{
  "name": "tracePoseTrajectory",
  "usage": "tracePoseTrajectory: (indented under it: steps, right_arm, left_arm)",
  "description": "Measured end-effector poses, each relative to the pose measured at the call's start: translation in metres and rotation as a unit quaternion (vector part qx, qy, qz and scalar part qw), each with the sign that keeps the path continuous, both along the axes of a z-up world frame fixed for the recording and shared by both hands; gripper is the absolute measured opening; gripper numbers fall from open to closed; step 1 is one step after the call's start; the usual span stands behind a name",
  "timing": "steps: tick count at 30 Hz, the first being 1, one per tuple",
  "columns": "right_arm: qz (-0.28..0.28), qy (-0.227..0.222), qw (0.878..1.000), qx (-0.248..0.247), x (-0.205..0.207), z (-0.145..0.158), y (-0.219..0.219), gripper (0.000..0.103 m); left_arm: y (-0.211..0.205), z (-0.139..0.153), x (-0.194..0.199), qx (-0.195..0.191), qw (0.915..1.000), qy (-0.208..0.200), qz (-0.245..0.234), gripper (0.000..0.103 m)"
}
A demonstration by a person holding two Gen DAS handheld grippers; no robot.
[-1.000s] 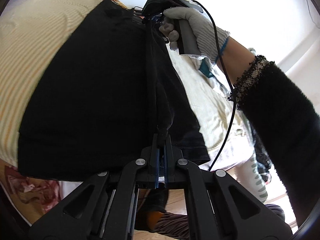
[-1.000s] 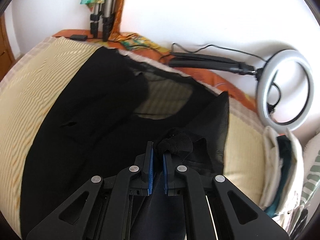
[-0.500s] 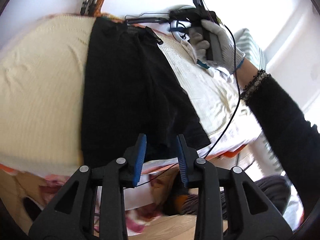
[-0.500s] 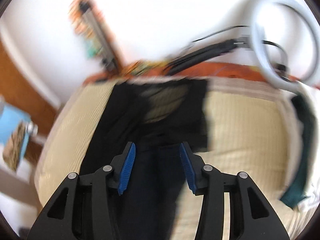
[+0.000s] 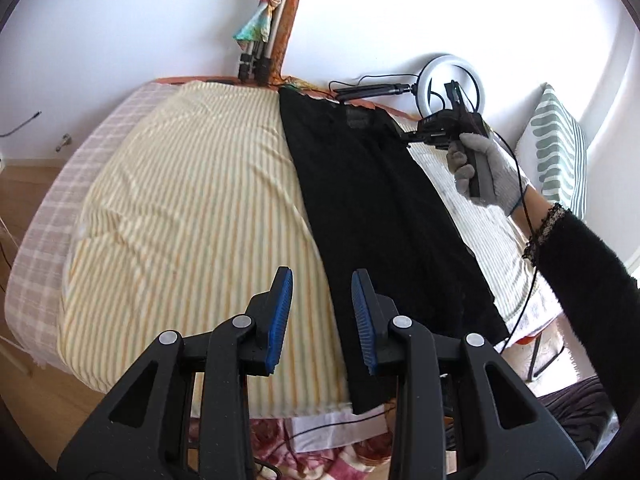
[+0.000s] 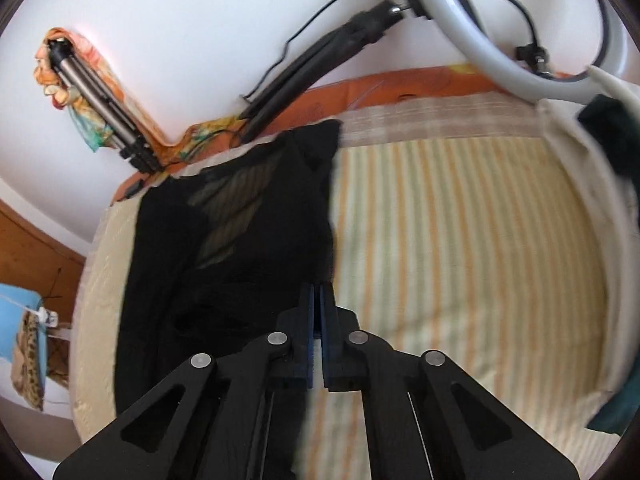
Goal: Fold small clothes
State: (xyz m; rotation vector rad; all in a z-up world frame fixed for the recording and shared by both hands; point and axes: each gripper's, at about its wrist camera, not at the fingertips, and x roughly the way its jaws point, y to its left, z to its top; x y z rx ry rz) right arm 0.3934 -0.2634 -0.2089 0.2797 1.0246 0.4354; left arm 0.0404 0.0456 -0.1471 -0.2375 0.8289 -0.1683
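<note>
A black garment [image 5: 380, 208] lies as a long narrow strip on the striped yellow bed cover [image 5: 192, 208], running from the near edge to the wall. My left gripper [image 5: 322, 312] hovers open over its near left edge with nothing between the blue pads. A gloved hand [image 5: 484, 172] holds my right gripper [image 5: 410, 136] at the garment's far right edge. In the right wrist view that gripper [image 6: 318, 292] is shut, tips at the right edge of the garment [image 6: 240, 240], and a pale gap shows between the pads.
A ring light [image 5: 452, 84] and folded tripods [image 5: 260, 40] lean on the wall behind the bed. A striped pillow [image 5: 556, 152] and dark green cloth [image 6: 612, 140] sit at the right. A cable hangs from the right gripper across the bed's right side.
Both grippers let go of the garment, which now lies flat in a strip. The left one opened and pulled back and up. The right one opened, slid right, then shut again.
</note>
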Motion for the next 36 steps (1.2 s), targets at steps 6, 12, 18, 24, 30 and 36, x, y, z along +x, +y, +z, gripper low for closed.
tracePoseTrajectory:
  steps: [6, 12, 18, 24, 30, 36]
  right_arm:
    - [0.035, -0.056, 0.998, 0.023, 0.001, 0.056, 0.029, 0.001]
    - [0.062, -0.062, 0.996, -0.032, 0.018, 0.054, 0.085, 0.001]
    - [0.072, -0.043, 0.995, -0.051, 0.030, 0.021, 0.122, 0.001]
    - [0.094, -0.024, 0.994, -0.043, 0.025, 0.019, 0.123, 0.026]
    - [0.060, -0.071, 0.996, -0.010, -0.031, 0.076, 0.062, 0.030]
    - [0.040, -0.087, 0.995, -0.005, -0.129, 0.105, -0.007, 0.030]
  left_arm:
    - [0.006, -0.004, 0.003, -0.008, 0.9999, 0.013, -0.004, 0.030]
    - [0.010, -0.001, 0.004, -0.005, 1.0000, 0.009, 0.001, 0.030]
    - [0.017, -0.006, 0.008, -0.006, 0.9997, 0.018, 0.013, 0.030]
    - [0.016, -0.005, 0.006, -0.004, 0.9998, 0.017, 0.014, 0.030]
    - [0.013, -0.008, 0.005, -0.035, 0.9987, 0.037, 0.006, 0.030]
    - [0.002, -0.026, 0.005, -0.093, 0.9912, 0.093, -0.016, 0.031]
